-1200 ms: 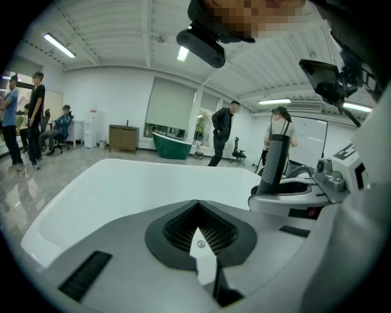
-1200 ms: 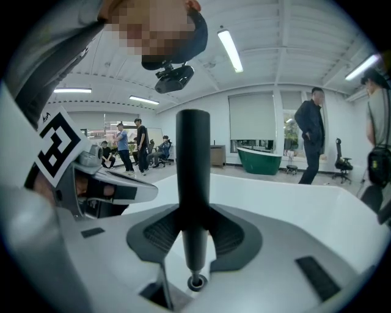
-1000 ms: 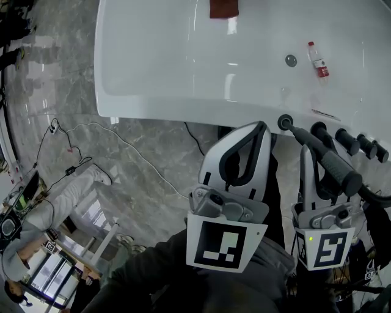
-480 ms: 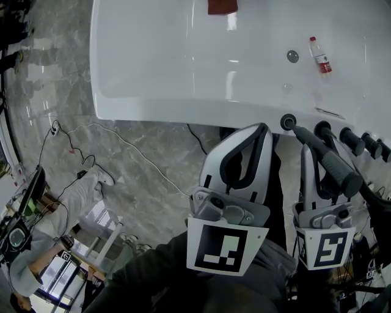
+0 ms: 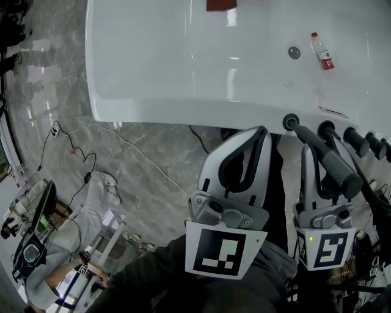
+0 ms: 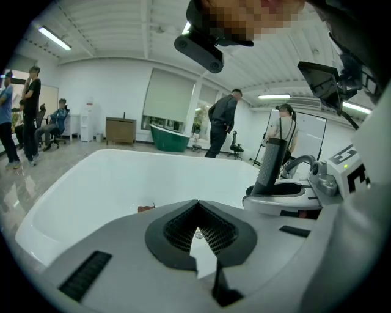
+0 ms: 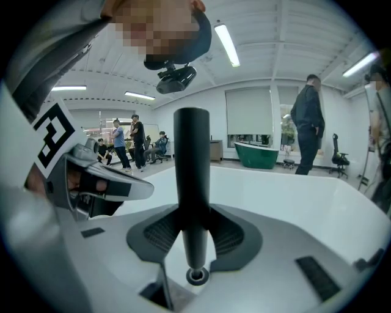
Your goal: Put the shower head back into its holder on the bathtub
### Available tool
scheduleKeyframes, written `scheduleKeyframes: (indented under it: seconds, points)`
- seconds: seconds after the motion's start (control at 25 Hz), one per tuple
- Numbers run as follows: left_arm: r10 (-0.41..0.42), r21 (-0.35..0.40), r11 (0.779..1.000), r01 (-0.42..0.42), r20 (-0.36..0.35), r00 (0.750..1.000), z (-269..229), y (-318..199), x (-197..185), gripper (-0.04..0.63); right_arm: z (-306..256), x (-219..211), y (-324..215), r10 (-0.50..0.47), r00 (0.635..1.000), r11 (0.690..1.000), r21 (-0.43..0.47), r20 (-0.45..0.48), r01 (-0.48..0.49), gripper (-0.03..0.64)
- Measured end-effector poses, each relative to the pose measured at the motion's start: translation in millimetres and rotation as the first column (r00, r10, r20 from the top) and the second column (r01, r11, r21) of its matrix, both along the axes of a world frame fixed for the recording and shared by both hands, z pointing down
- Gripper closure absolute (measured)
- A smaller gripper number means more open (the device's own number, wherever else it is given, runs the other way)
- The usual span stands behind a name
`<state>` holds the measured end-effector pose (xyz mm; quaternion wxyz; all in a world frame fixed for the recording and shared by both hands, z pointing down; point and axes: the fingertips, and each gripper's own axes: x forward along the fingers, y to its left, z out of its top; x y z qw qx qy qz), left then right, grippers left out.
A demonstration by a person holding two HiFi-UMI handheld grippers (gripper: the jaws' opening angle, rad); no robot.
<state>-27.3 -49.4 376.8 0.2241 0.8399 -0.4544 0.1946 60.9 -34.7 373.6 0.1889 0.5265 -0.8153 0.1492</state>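
Note:
The white bathtub [image 5: 153, 92] fills the top of the head view. On its near rim sits the round holder [image 5: 290, 121]. My right gripper [image 5: 319, 153] is shut on the dark grey shower head handle [image 5: 330, 162], whose narrow end points at the holder and looks to touch it. In the right gripper view the handle [image 7: 191, 177] stands between the pads, its end right above the holder ring [image 7: 197, 276]. My left gripper [image 5: 259, 131] hangs just left of it, shut with nothing held; its pads [image 6: 198, 235] meet.
Black tap knobs [image 5: 357, 140] line the rim right of the holder. A plastic bottle [image 5: 322, 56], a drain [image 5: 294, 52] and a red-brown thing [image 5: 221, 5] lie in the tub. Cables [image 5: 122, 143] cross the marble floor. A person [image 5: 67, 238] is at lower left; others stand far off.
Both grippers and the shower head hold almost the same place; the tub and holder drift slightly right and down in view. The person at lower left has moved.

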Motion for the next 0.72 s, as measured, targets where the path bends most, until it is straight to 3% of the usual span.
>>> scheduleKeyframes:
  seconds: [0.72]
  points:
    - [-0.014,-0.021,1.000,0.014,0.014,1.000,15.8,4.1,-8.6,0.592,19.3,3.1,1.8,0.017,1.000,1.000,-0.007,-0.003,-0.017,0.474]
